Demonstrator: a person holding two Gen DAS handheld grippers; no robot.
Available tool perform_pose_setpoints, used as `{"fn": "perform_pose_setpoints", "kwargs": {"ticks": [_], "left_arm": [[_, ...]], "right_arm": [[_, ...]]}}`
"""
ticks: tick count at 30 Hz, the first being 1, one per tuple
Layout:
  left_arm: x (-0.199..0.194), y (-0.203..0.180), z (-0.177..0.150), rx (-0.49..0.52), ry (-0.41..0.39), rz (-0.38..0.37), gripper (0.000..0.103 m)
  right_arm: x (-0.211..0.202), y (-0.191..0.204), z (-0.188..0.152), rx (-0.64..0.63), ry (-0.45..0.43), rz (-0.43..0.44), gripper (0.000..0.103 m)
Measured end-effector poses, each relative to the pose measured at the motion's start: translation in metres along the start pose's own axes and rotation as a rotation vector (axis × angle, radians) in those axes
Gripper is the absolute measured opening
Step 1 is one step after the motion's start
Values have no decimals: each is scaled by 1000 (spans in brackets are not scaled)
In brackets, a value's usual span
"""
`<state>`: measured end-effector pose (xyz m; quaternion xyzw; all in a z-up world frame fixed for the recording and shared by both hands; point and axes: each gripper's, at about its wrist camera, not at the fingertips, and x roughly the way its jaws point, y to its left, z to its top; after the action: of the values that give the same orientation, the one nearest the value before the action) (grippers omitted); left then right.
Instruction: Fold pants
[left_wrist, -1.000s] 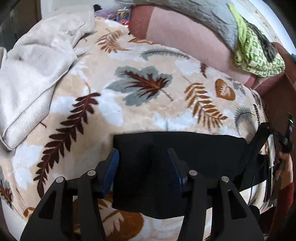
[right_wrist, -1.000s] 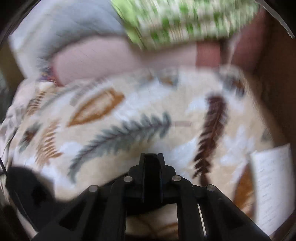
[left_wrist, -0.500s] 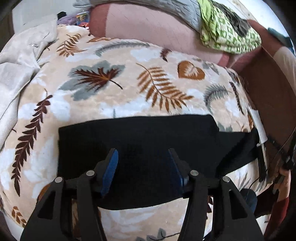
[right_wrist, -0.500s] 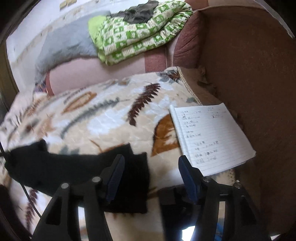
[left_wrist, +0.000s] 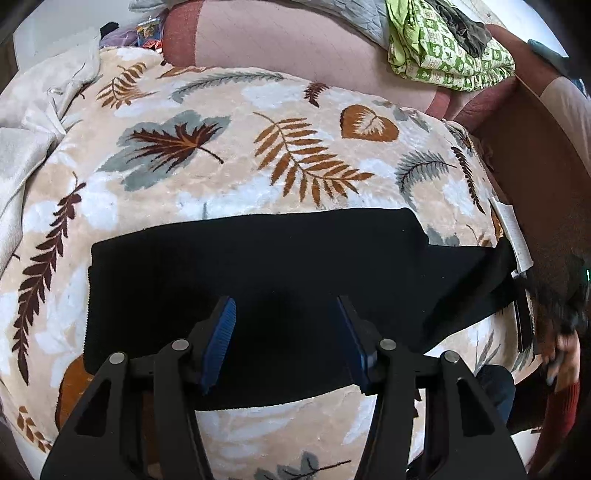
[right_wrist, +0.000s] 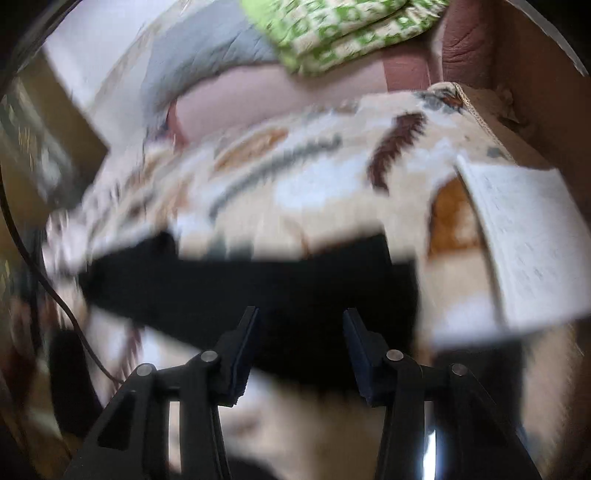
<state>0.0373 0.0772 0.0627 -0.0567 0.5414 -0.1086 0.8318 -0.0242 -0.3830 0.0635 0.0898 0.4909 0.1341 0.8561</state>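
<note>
my left fingers (left_wrist: 282, 308) parted over the black pants (left_wrist: 258, 280), nothing pinched, right fingers (right_wrist: 300, 319) just been closing in some, still gapped above the pants' end, pants flat on the leaf-print blanket (left_wrist: 229, 184), notebook (right_wrist: 524, 236) just beside

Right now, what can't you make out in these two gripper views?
- Black pants: in the left wrist view, the left gripper covers their near middle.
- Notebook: in the right wrist view, its writing is motion-blurred.
- Right gripper: its fingers stand apart over the pants, contact unclear through blur.
</note>
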Motion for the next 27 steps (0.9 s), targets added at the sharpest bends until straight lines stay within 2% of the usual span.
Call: {"fn": "perform_pose_setpoints", "kwargs": {"ticks": [2,4,6,7,8,10,12,13,14,15,17,19,21,23,24,26,27], "left_arm": [[5,1,0,-9,14,-3,53],[5,-1,0,-12,14,-9,53],[5,-6,-1,-9,13,-11,54],[4,-8,-2,-4,14,-15,54],[4,-11,-3,1,16,-16,54],[4,-16,-4,12,22,-9,54],[4,-20,-5,22,28,0,54],[3,-21,-5,25,27,5,54],[2,-21,-5,26,25,7,54],[1,-21,-6,30,21,10,54],[0,-19,-5,33,15,18,54],[4,-16,-4,22,21,20,54],[9,-14,-4,0,35,10,54],[11,-14,-5,-7,41,-10,54],[11,-17,-6,-4,41,-14,54],[13,-22,-8,9,40,-12,54],[14,-24,-9,14,42,-12,54]], "right_arm": [[-13,-3,-17,-5,42,-71,49],[-27,-7,-15,6,-7,-104,49],[-36,-9,0,14,-115,-159,67],[-34,-9,11,17,-169,-192,83],[-28,-9,22,17,-197,-196,86],[1,-11,48,17,-173,-174,85],[34,-15,67,15,-108,-192,78],[49,-18,72,24,-70,-187,49],[61,-23,73,44,-21,-155,26],[66,-27,69,59,9,-136,9],[48,-21,52,23,-39,-123,9],[19,-14,29,-28,-52,-119,9],[-6,-9,4,-68,-34,-113,9],[-27,-8,-22,-103,9,-121,16],[-33,-8,-31,-107,23,-134,16],[-45,-12,-39,-93,7,-173,30],[-50,-14,-38,-72,-27,-173,48]]}}
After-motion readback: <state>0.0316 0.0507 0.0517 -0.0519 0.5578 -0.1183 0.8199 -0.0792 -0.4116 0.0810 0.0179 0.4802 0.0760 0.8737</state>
